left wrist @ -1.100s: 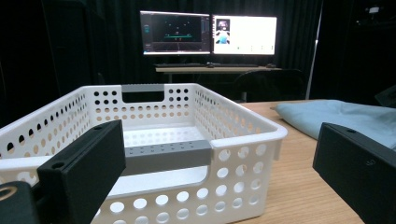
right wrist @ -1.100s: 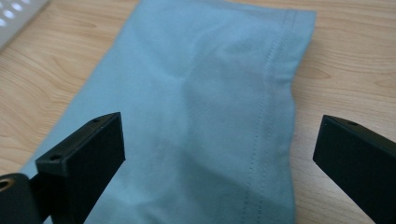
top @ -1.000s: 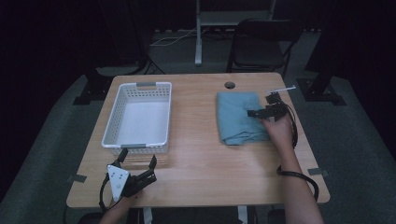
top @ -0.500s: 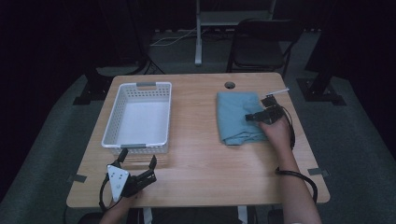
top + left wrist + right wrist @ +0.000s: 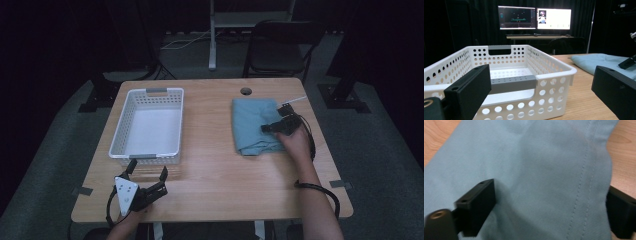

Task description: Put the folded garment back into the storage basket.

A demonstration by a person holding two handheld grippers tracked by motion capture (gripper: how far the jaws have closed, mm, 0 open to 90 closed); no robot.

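Right gripper (image 5: 267, 128), jaws apart, presses down on the folded blue cloth (image 5: 252, 125) at 3 o'clock on the table (image 5: 210, 165), which we judge light, soft and floppy, best pinched at its stitched edge (image 5: 584, 182), left gripper (image 5: 148, 170) gaping idle near the basket (image 5: 120, 135).

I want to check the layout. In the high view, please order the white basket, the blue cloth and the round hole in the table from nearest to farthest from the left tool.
From the left tool:
1. White basket, directly beyond its open jaws, on the table's left half.
2. Blue cloth, across the table on the right, under the right tool.
3. Round hole, near the far edge, beyond the cloth.
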